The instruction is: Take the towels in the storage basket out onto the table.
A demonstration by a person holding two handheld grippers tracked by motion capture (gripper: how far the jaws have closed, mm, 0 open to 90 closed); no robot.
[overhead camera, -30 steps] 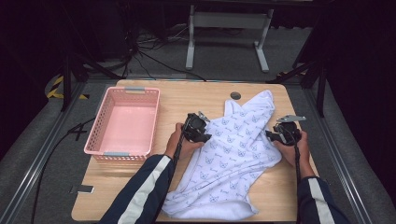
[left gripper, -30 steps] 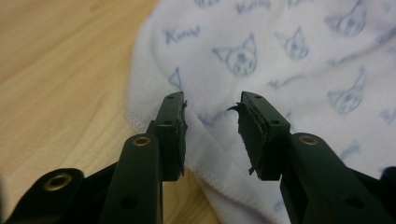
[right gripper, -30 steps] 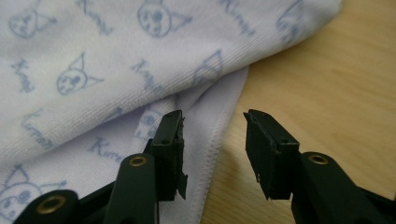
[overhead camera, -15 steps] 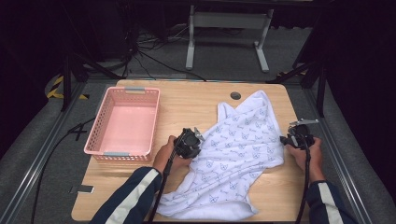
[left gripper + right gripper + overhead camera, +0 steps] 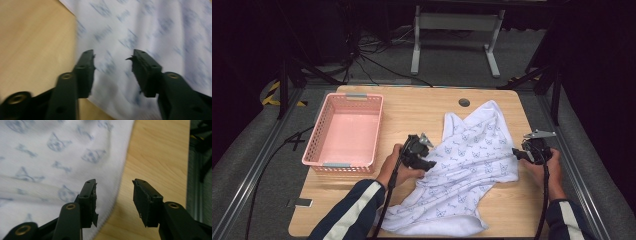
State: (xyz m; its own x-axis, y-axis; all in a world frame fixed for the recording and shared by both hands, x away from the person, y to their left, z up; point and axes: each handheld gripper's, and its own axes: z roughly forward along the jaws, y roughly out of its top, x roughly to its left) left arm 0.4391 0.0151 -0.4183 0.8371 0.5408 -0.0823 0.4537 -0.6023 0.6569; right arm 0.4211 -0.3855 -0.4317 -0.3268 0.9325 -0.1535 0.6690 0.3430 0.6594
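A white cloth (image 5: 472,165) printed with blue cats and bones lies spread over the right half of the wooden table (image 5: 412,107). My left gripper (image 5: 432,164) sits at the cloth's left edge. In the left gripper view, its jaws (image 5: 113,53) have just been opening and hover apart over the cloth (image 5: 150,30), pinching nothing. My right gripper (image 5: 516,152) is at the cloth's right edge. Its jaws (image 5: 114,182) have also just been opening and stand open above the hem of the cloth (image 5: 50,157), with bare wood to the right.
An empty pink plastic basket (image 5: 357,95) stands on the left part of the table. A round cable hole (image 5: 464,102) sits near the far edge. The right edge of the table (image 5: 160,157) is close to my right gripper, with dark floor beyond it.
Both grippers moved apart, the left toward the near-left and the right outward. The cloth now lies wider and flatter. The left gripper's jaws have come apart.
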